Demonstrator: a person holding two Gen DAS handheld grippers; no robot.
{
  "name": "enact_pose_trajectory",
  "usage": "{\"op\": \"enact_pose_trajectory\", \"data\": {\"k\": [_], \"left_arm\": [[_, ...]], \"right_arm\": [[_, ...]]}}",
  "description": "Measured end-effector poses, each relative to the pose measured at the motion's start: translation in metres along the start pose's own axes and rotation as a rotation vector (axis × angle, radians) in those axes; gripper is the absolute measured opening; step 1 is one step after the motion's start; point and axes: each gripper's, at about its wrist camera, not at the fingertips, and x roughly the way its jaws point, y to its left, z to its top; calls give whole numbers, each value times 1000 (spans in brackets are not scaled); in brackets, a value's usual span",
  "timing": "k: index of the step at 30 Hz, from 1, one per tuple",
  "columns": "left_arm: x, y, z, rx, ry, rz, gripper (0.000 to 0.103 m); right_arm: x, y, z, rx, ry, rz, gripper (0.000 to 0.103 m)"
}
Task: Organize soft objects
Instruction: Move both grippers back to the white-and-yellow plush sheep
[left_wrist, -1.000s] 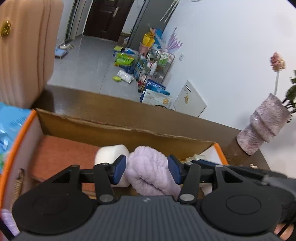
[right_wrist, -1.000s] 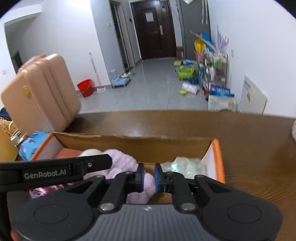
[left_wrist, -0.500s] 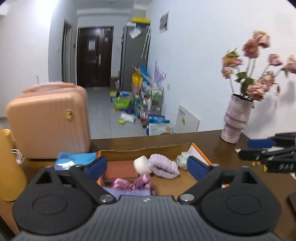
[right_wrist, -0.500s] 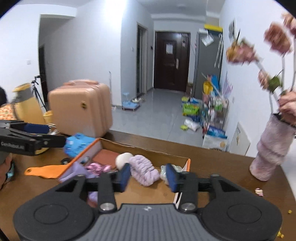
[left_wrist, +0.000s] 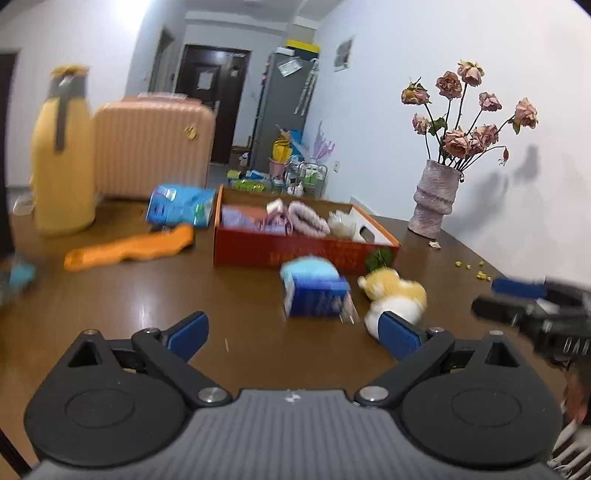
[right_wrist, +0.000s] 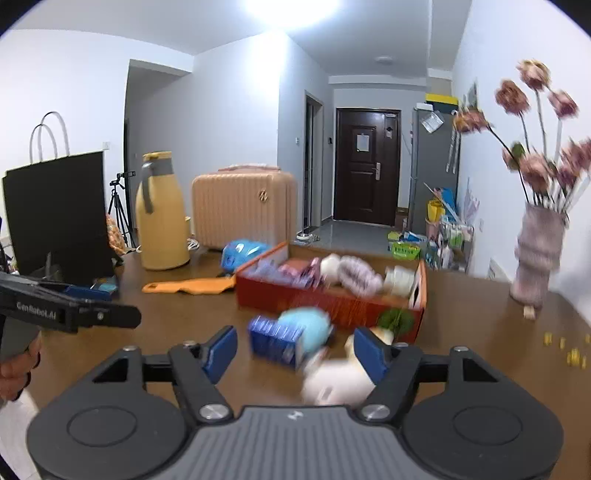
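An open orange box on the brown table holds a lilac fuzzy roll, a white roll and several other soft things. In front of it lie a light blue soft item on a blue pack and a yellow-and-white plush toy. My left gripper is open and empty, pulled back from the box. My right gripper is open and empty, with the plush just beyond its right finger.
An orange cloth and a blue pack lie left of the box. A yellow jug, a peach suitcase and a black bag stand at the left. A flower vase stands at the right.
Both grippers have drawn back from the box and opened wide. The lilac roll, between my left fingers a second ago, now lies in the box.
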Motion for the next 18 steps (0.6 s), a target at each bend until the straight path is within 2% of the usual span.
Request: {"op": "enact_pose_trajectory", "data": {"k": [3, 6, 9, 14, 18], "left_arm": [[-8, -6, -28, -40, 67, -40, 101], [-2, -15, -33, -15, 105, -41, 101], [10, -21, -28, 1, 105, -42, 101], [40, -32, -21, 5, 146, -63, 101], [81, -38, -14, -51, 199, -67, 101]], "right_arm": [[-19, 12, -39, 74, 6, 31, 77], [-19, 9, -58, 149, 38, 63, 76], [-10, 4, -63, 160, 59, 21, 76], [1, -13, -62, 190, 51, 16, 75], [24, -39, -55, 208, 61, -14, 73]]}}
